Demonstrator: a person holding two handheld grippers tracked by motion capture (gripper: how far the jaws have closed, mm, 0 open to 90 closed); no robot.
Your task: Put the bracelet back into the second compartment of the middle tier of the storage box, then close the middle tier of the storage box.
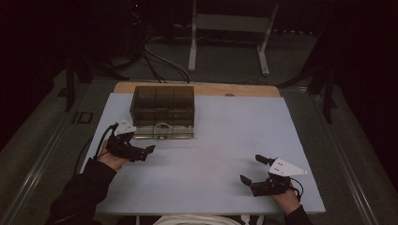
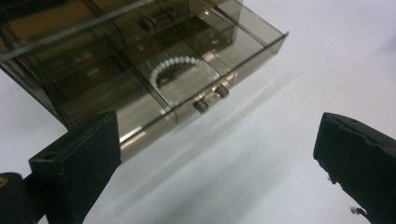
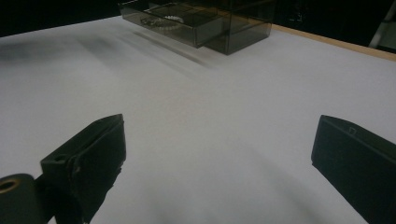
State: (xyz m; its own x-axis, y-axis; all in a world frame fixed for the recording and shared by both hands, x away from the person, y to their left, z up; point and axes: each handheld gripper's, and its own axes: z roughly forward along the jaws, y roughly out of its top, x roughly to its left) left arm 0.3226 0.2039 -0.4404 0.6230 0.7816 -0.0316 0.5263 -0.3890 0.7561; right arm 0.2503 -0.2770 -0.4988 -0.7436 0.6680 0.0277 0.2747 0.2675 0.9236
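Note:
A smoky see-through plastic drawer box (image 1: 162, 105) stands at the back left of the white table (image 1: 211, 154). Its bottom drawer (image 2: 187, 79) is pulled out, and a white bead bracelet (image 2: 180, 70) lies in it; the bracelet (image 1: 163, 126) and the drawer's small knob (image 2: 211, 97) face the front. My left gripper (image 1: 144, 153) is open just left of and in front of the drawer, nothing between its jaws. My right gripper (image 1: 252, 169) is open low at the front right, far from the box (image 3: 205, 21), with nothing in it.
A strip of wooden tabletop (image 1: 197, 89) shows behind the white sheet. Beyond the table are a metal stand (image 1: 230, 37) and cables (image 1: 159, 63) on a dark floor. A person's sleeves (image 1: 84, 192) come in at the bottom.

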